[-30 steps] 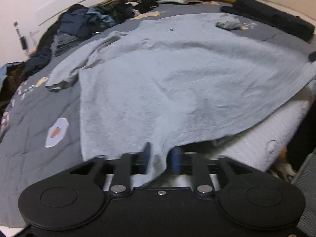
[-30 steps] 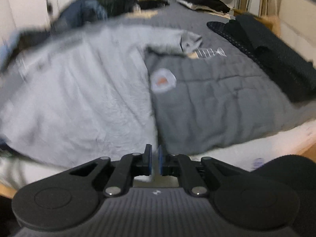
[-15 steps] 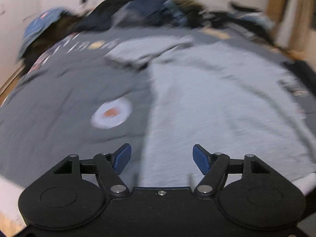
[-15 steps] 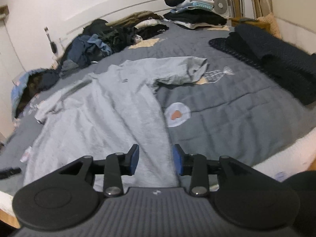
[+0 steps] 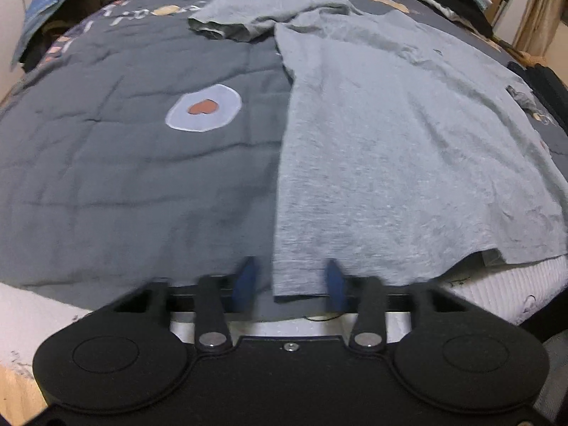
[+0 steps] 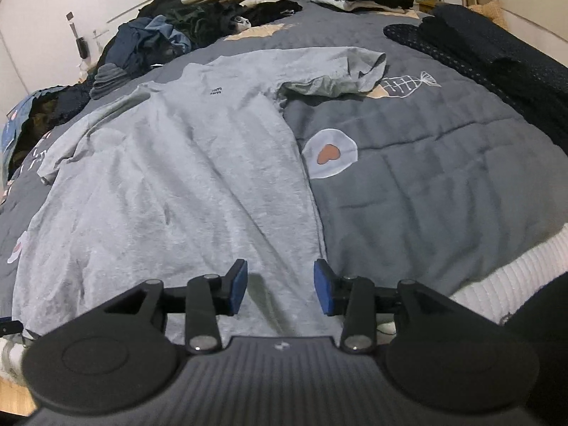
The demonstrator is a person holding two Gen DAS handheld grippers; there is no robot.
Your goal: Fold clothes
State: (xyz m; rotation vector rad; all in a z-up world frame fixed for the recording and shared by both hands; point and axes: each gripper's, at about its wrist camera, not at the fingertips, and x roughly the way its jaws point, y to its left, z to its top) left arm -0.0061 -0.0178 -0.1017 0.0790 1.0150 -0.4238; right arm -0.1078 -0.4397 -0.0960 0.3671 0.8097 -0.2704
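Having the grey T-shirt (image 6: pixel 170 184) spread flat on the bed (image 6: pixel 426 184), you now hold the left gripper (image 5: pixel 289 282), its fingers just closing, and the right gripper (image 6: pixel 280 284), fingers apart, around its lower hem corners at frame bottom, nothing pinched yet; next close both and lift.

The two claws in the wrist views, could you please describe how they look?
The left claw and the right claw share one build: matte black bodies with two round discs, black linkage arms on silver pivots, and blue pads on the fingers. The right body is ribbed; the left is smooth.
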